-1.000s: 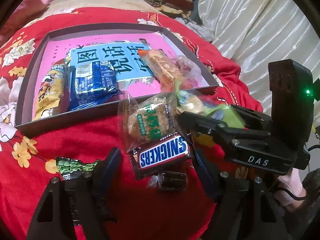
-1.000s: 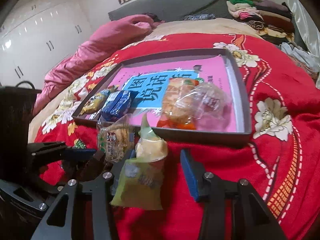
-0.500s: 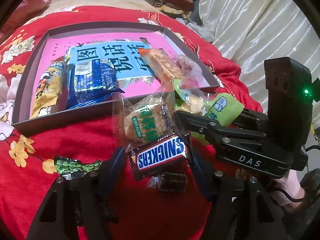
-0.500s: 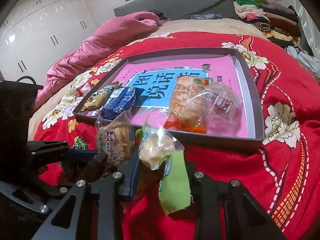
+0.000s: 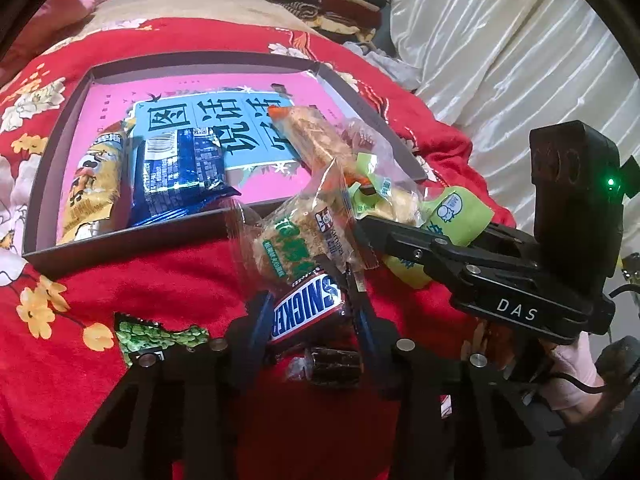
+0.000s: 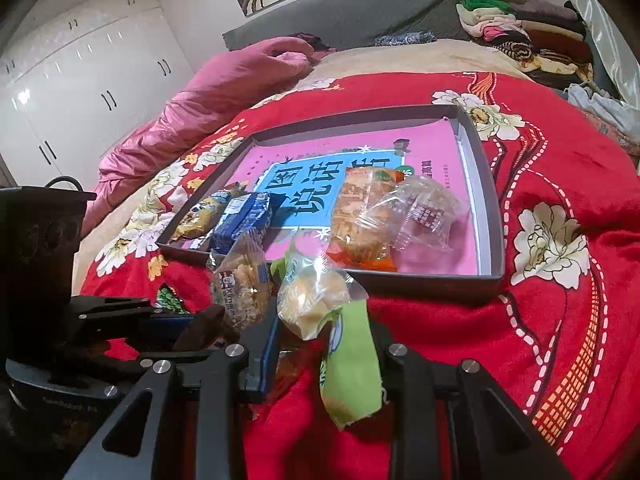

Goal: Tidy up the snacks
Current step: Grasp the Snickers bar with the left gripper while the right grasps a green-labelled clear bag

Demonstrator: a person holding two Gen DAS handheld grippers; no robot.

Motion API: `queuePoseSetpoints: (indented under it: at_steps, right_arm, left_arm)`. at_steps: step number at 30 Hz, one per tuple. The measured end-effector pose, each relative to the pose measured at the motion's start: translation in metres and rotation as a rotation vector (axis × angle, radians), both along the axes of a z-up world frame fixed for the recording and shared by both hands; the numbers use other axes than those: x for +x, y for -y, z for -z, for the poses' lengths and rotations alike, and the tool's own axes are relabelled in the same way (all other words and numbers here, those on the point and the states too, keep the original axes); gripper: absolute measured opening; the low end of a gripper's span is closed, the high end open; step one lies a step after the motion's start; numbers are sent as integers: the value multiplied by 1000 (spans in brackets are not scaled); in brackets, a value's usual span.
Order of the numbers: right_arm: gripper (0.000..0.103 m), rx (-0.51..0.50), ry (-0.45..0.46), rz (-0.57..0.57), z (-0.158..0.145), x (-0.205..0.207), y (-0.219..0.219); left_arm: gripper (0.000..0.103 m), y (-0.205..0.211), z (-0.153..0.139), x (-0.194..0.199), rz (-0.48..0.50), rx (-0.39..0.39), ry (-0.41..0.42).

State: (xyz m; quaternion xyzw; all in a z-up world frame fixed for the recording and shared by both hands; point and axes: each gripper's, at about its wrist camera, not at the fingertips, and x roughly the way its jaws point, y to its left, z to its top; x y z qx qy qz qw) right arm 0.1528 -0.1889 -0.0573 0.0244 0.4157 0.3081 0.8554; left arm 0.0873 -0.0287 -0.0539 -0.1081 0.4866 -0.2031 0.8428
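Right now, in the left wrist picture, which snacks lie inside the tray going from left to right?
Yellow snack pack → blue foil packet → orange-ended cracker pack → clear wrapped sweet by the tray's right wall.

The blanket (image 6: 560, 160) is red with white and yellow flowers. The grey tray (image 6: 490, 184) is lined in pink and blue. One snack packet (image 5: 180, 172) is blue; another wrapper (image 6: 352, 372) is green.
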Motion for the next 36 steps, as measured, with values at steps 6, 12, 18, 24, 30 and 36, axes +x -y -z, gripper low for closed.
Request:
queuePoseSetpoints:
  at_steps: [6,12,18,24,30,36]
  right_arm:
    - [33,-3,-20,25,3,1,5]
    - [33,15,-19,57,1,2,12]
    - [33,25,-17,68,-1,2,15]
    - [33,22,-17,62,0,3,14]
    - [33,17,-15,44,1,2,9]
    - [33,20,-11,42,1,2,9]
  left_arm:
    - [36,-4,-4,-1,-3,-9,-7]
    - [34,-12,-6,0,-16,-44,-20]
    - [27,-18,-11,-2,-27,-49,-10]
    - [20,-25,-13,1,-51,-43,-10]
    - [19,-33,0,4,-95,-17,-46]
    - [19,-22,8,5,-71,-18,-71]
